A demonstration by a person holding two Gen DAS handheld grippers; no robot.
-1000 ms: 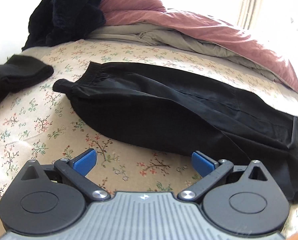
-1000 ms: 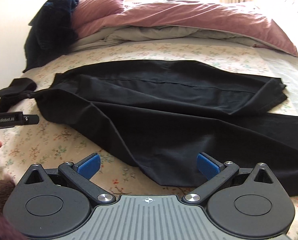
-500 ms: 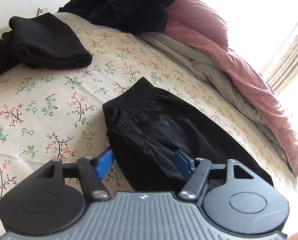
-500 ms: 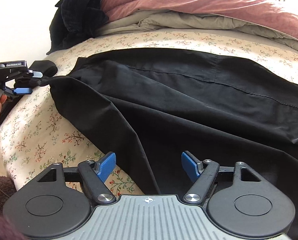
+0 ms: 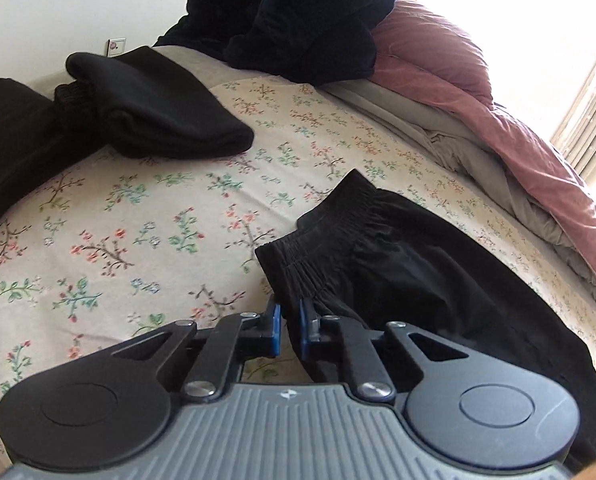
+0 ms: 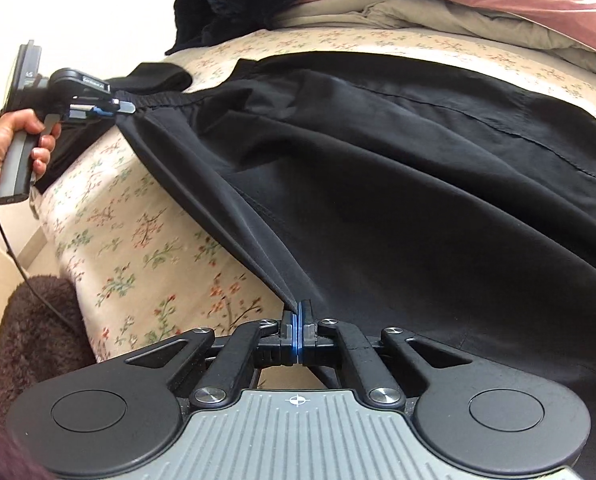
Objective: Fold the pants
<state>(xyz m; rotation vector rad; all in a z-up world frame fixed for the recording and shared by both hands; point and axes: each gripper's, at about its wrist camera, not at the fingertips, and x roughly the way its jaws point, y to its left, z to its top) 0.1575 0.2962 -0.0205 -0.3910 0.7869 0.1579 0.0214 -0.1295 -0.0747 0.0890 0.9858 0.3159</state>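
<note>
With the black pants (image 6: 397,168) spread across the flowered bed (image 5: 138,216), the left tongs (image 5: 289,326) have just closed on the waistband and the right tongs (image 6: 298,330) on the near edge, so the grasp step looks done; next, likely lifting that edge toward the far side together.

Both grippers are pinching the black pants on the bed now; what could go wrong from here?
1. The right gripper pinches only a thin fabric ridge of the pants; it may slip out when lifted.
2. The left gripper bites just the gathered waistband corner, so lower layers could stay behind and the fold come out skewed.
</note>
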